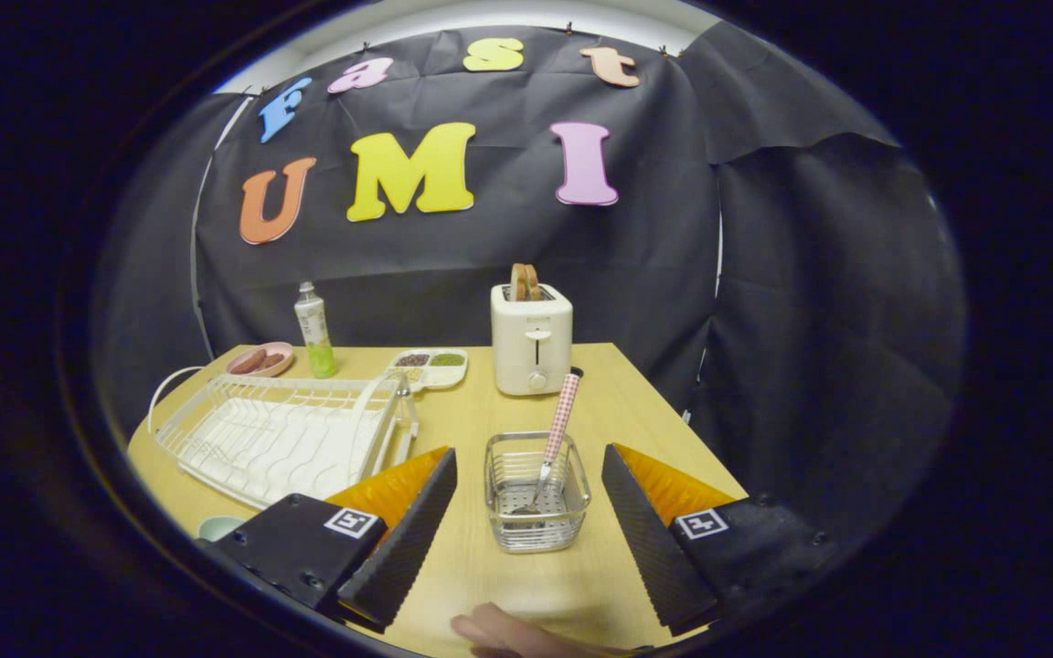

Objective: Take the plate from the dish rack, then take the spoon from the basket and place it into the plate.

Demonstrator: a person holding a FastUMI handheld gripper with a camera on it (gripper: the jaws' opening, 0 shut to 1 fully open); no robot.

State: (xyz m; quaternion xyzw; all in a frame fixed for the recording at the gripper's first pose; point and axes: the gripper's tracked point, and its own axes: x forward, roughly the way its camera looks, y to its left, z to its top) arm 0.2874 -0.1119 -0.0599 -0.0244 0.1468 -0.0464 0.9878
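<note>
Gripper (pixel 526 539) spread wide, nothing held; both fingers (pixel 403 539) hang above the table (pixel 636 411). Basket (pixel 537 504) sits between the fingertips, just ahead. One spoon (pixel 559 429) stands in it — bowl down on the mesh floor, checked handle leaning out toward 1 o'clock.

Rack (pixel 280 437) lies at 10 o'clock from the basket, apparently bare; I see no plate standing in it. A pale rounded rim (pixel 220 527) peeks out just left of the left finger — could be the plate, cannot tell.

Judgement: the plate step looks finished or nearly so, and the spoon step is in hand. Next move calls for easing forward and down, fingers either side of the handle above the basket rim, closing, then lifting straight up to clear the wire.

Count: one basket, one spoon, one rack, one toaster (pixel 532 336) at 12 o'clock with two slices, one bottle (pixel 314 332), one pink dish (pixel 260 359), one divided tray (pixel 431 366). A hand (pixel 513 632) shows at 6 o'clock.
</note>
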